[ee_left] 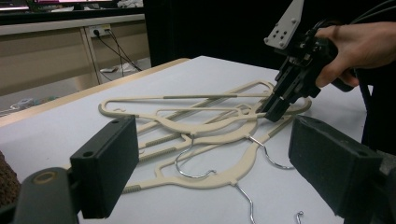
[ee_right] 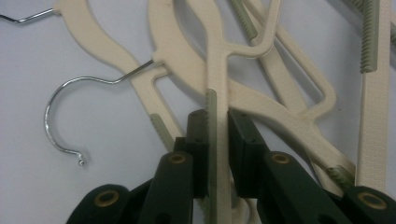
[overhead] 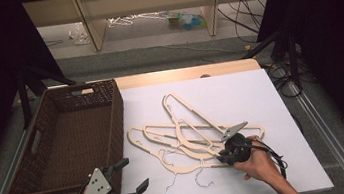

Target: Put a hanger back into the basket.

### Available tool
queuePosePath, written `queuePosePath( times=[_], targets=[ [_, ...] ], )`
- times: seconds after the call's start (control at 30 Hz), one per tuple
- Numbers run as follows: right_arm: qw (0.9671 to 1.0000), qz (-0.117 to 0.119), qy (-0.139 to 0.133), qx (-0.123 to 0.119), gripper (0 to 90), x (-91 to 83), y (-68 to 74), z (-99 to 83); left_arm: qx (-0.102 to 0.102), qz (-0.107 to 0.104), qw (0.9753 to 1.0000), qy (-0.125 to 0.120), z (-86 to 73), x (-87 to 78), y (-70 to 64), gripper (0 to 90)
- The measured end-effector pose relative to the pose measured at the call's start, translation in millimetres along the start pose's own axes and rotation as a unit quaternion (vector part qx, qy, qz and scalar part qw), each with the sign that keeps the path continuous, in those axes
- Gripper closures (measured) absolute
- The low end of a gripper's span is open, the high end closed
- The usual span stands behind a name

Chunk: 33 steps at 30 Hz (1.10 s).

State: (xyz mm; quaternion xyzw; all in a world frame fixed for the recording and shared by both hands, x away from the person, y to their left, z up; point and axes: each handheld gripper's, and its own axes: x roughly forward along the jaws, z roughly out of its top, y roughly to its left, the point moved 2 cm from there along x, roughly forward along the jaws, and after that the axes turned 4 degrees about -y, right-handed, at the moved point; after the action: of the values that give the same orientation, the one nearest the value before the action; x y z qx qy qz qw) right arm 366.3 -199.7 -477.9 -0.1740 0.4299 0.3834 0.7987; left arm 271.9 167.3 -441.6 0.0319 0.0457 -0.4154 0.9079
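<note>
Pile of cream hangers [overhead: 190, 135] lies tangled on the white counter [overhead: 240, 93], right of the wicker basket [overhead: 72, 140]. Basket looks empty, so the sorting, if that is the aim, has hardly begun. Right gripper [ee_right: 217, 126] has its jaws narrowed around one hanger's bar, apparently clamped on it. Left gripper [overhead: 130, 175] hovers at the counter's near edge, jaws wide, holding nothing. All hangers left to move.
</note>
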Motion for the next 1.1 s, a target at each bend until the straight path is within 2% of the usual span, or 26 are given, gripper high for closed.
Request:
queuePosePath(
  times=[0.03, 0.1, 0.2, 0.23, 0.27, 0.37, 0.4, 0.5, 0.53, 0.6, 0.63, 0.7, 0.73, 0.77, 0.8, 0.83, 0.87, 0.93, 0.97, 1.0, 1.03, 1.07, 1.1],
  targets=[
    [1.0, 0.0, 0.0, 0.0, 79.8, 0.0, 0.0, 0.0, -0.007, 0.002, 1.0, -0.002, -0.1, 0.1, -0.7, 16.1],
    [0.9998, 0.01, 0.007, -0.016, 79.8, -11.9, 1.0, -0.7, 0.002, 0.001, 1.0, -0.001, 0.1, 0.3, 0.4, 16.2],
    [0.9996, 0.019, 0.007, -0.019, 79.8, -20.8, 2.4, -2.9, 0.012, 0.005, 0.9999, 0.008, -1.0, 2.4, -1.5, 16.5],
    [0.9991, 0.028, 0.015, -0.03, 79.8, -31.0, 3.7, -4.7, 0.026, 0.004, 0.9995, 0.016, -1.4, 6.5, -2.4, 16.8],
    [0.9989, 0.03, 0.015, -0.034, 79.8, -33.0, 3.9, -5.0, 0.026, 0.004, 0.9995, 0.016, -1.4, 6.5, -2.4, 16.9],
    [0.998, 0.043, 0.02, -0.043, 79.8, -42.7, 6.1, -7.2, 0.052, 0.003, 0.998, 0.035, -2.0, 21.7, -8.6, 19.0],
    [0.998, 0.043, 0.02, -0.043, 79.8, -42.7, 6.1, -7.2, 0.052, 0.003, 0.998, 0.035, -2.0, 21.7, -8.6, 19.5],
    [0.9971, 0.054, 0.027, -0.046, 79.8, -49.8, 8.1, -8.8, 0.087, -0.012, 0.9945, 0.057, -5.0, 44.3, -16.4, 21.9],
    [0.9971, 0.054, 0.027, -0.046, 79.8, -49.8, 8.1, -8.8, 0.087, -0.012, 0.9945, 0.057, -5.0, 44.3, -16.4, 22.0],
    [0.9963, 0.063, 0.032, -0.049, 79.8, -54.5, 9.2, -9.9, 0.097, -0.023, 0.9914, 0.084, -8.6, 64.7, -19.3, 23.0],
    [0.9963, 0.063, 0.032, -0.049, 79.8, -54.5, 9.2, -9.9, 0.097, -0.023, 0.9914, 0.084, -8.6, 64.7, -19.3, 23.8],
    [0.996, 0.068, 0.031, -0.049, 79.8, -59.8, 9.5, -11.1, 0.108, -0.031, 0.9867, 0.117, -15.3, 80.8, -16.6, 25.0],
    [0.996, 0.068, 0.031, -0.049, 79.8, -59.8, 9.5, -11.1, 0.108, -0.031, 0.9867, 0.117, -15.3, 80.8, -16.6, 25.2],
    [0.9956, 0.071, 0.03, -0.053, 79.8, -62.7, 9.4, -12.2, 0.124, -0.033, 0.9827, 0.134, -19.7, 89.0, -14.6, 25.3],
    [0.9956, 0.071, 0.03, -0.053, 79.8, -62.7, 9.4, -12.2, 0.124, -0.033, 0.9827, 0.134, -19.7, 89.0, -14.6, 25.5],
    [0.9953, 0.073, 0.033, -0.055, 79.9, -65.5, 9.7, -12.8, 0.133, -0.034, 0.9799, 0.145, -24.0, 98.0, -13.2, 25.9],
    [0.9953, 0.073, 0.033, -0.055, 79.9, -65.5, 9.7, -12.8, 0.133, -0.034, 0.9799, 0.145, -24.0, 98.0, -13.2, 26.2],
    [0.9948, 0.077, 0.035, -0.058, 79.8, -68.4, 10.0, -13.6, 0.163, -0.033, 0.9729, 0.161, -25.7, 108.3, -10.1, 27.0],
    [0.9945, 0.078, 0.037, -0.059, 79.8, -69.2, 10.2, -14.0, 0.162, -0.032, 0.9738, 0.156, -26.2, 112.2, -10.7, 27.1],
    [0.9945, 0.078, 0.034, -0.061, 79.8, -69.5, 10.4, -14.3, 0.168, -0.036, 0.972, 0.16, -26.1, 115.1, -10.5, 27.4],
    [0.9945, 0.078, 0.034, -0.061, 79.8, -69.5, 10.4, -14.3, 0.168, -0.036, 0.972, 0.16, -26.1, 115.1, -10.5, 27.9],
    [0.9937, 0.082, 0.039, -0.066, 79.8, -71.7, 11.3, -14.7, 0.18, -0.038, 0.9697, 0.161, -26.0, 119.6, -10.4, 28.3],
    [0.9936, 0.083, 0.038, -0.067, 79.8, -72.0, 11.6, -14.8, 0.206, -0.042, 0.9619, 0.175, -25.4, 125.0, -8.4, 28.9]
  ],
)
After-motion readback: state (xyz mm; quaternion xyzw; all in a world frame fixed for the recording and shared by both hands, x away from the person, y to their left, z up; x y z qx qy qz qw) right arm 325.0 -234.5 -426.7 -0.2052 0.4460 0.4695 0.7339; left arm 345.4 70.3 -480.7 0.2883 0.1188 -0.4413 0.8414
